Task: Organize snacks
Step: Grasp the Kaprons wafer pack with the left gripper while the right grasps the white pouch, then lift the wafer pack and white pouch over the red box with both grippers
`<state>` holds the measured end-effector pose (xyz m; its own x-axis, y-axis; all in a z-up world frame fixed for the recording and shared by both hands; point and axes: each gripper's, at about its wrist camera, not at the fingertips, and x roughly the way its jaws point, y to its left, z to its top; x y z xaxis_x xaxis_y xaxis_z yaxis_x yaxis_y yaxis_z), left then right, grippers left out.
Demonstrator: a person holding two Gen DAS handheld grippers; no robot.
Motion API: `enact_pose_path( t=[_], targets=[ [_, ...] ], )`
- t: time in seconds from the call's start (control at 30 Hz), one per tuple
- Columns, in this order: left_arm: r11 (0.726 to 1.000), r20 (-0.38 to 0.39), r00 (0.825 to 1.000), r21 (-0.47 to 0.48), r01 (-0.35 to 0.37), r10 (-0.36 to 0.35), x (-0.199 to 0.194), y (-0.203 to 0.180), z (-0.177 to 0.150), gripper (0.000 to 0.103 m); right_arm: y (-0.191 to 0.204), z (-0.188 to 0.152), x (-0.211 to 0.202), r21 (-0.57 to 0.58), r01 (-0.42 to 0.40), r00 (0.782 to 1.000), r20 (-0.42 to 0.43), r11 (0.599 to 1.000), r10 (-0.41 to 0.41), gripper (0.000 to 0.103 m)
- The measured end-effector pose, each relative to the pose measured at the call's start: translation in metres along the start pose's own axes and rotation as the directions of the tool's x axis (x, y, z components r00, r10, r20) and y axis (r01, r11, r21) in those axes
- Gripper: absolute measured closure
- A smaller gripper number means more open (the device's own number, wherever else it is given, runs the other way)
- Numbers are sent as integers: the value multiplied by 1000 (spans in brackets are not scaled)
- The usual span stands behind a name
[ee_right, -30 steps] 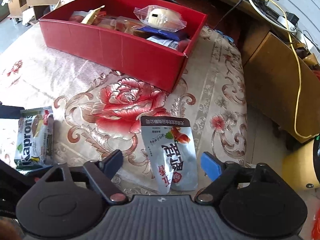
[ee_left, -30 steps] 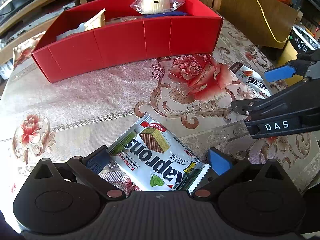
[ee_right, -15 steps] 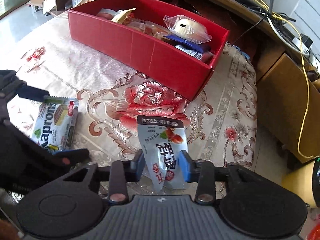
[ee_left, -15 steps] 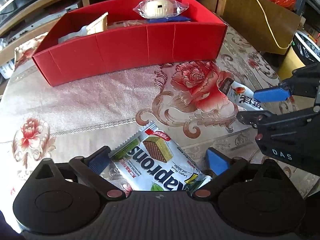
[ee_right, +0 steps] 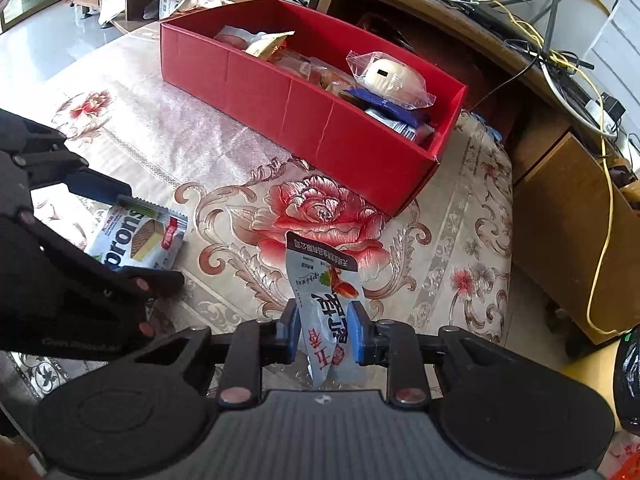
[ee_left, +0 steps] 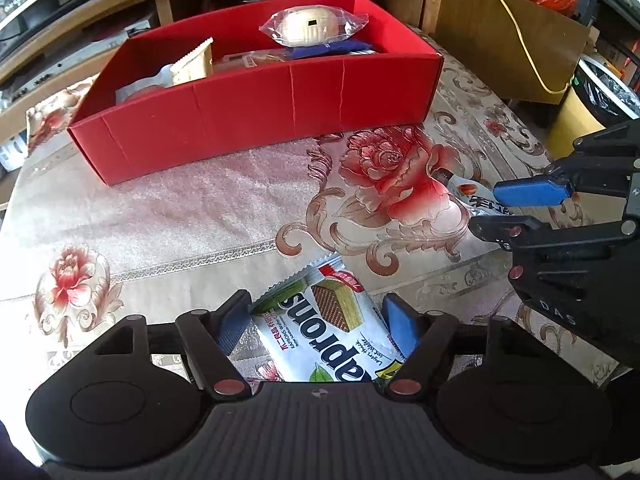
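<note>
A white and green wafer pack (ee_left: 320,320) lies on the flowered tablecloth between the blue pads of my left gripper (ee_left: 316,320). Its jaws are closing and both pads touch the pack's long edges. My right gripper (ee_right: 326,332) pinches a silver-blue pouch (ee_right: 324,288) with red print; its jaws are still closing, and the pouch stands creased between the pads, lifted at the gripped end. The left wrist view shows this gripper (ee_left: 508,208) on the right, with the pouch (ee_left: 468,192) poking out. The red box (ee_left: 260,112) beyond holds several wrapped snacks.
A bun in clear wrap (ee_left: 308,26) tops the box's right end (ee_right: 320,132). A brown wooden cabinet (ee_right: 568,220) with a yellow cable stands past the table's right edge. A lined bin (ee_left: 600,92) sits beside it. Shelves with cables run behind the box.
Both grippers' jaws came inward. The right one closed on the pouch and raised it slightly. The left pads met the wafer pack and turned it a little.
</note>
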<state>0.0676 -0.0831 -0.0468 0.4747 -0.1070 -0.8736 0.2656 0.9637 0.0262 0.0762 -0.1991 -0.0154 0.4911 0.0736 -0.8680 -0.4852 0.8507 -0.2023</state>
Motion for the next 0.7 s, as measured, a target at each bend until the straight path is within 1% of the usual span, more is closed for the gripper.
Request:
enact_pose_path(
  t=[0.1, 0.27, 0.37, 0.43, 0.5, 0.53, 0.57, 0.63, 0.7],
  targets=[
    [1000, 3, 1000, -11, 1, -1, -2, 2, 2, 32, -1, -1, -2, 6, -5, 1000, 6, 1000, 5, 82],
    [999, 4, 1000, -37, -21, 21, -4, 7, 3, 32, -11, -2, -4, 53, -33, 999, 16, 998, 32, 83],
    [998, -14, 1000, -67, -11, 10, -4, 12, 2, 31, -15, -1, -3, 70, -49, 999, 12, 996, 48, 83],
    [996, -29, 1000, -91, -5, 3, -5, 15, 1, 30, -16, 0, -2, 75, -56, 998, 9, 996, 56, 83],
    [990, -50, 999, -138, 10, -17, -5, 19, -1, 16, -17, 0, -2, 83, -65, 998, 7, 994, 64, 83],
    [987, -60, 998, -158, 19, -29, -4, 19, -2, 15, -18, 1, -2, 87, -69, 998, 6, 994, 69, 83],
    [987, -66, 998, -161, 14, -25, -3, 19, -3, 14, -19, 1, -2, 91, -72, 997, 6, 993, 71, 83],
    [992, -66, 998, -123, -17, 9, -2, 11, -5, 14, -19, 1, -2, 93, -76, 997, 6, 993, 75, 83],
    [993, -61, 997, -105, -44, 38, -2, 6, -10, 15, -20, 0, -2, 95, -82, 997, 5, 992, 82, 83]
  ],
)
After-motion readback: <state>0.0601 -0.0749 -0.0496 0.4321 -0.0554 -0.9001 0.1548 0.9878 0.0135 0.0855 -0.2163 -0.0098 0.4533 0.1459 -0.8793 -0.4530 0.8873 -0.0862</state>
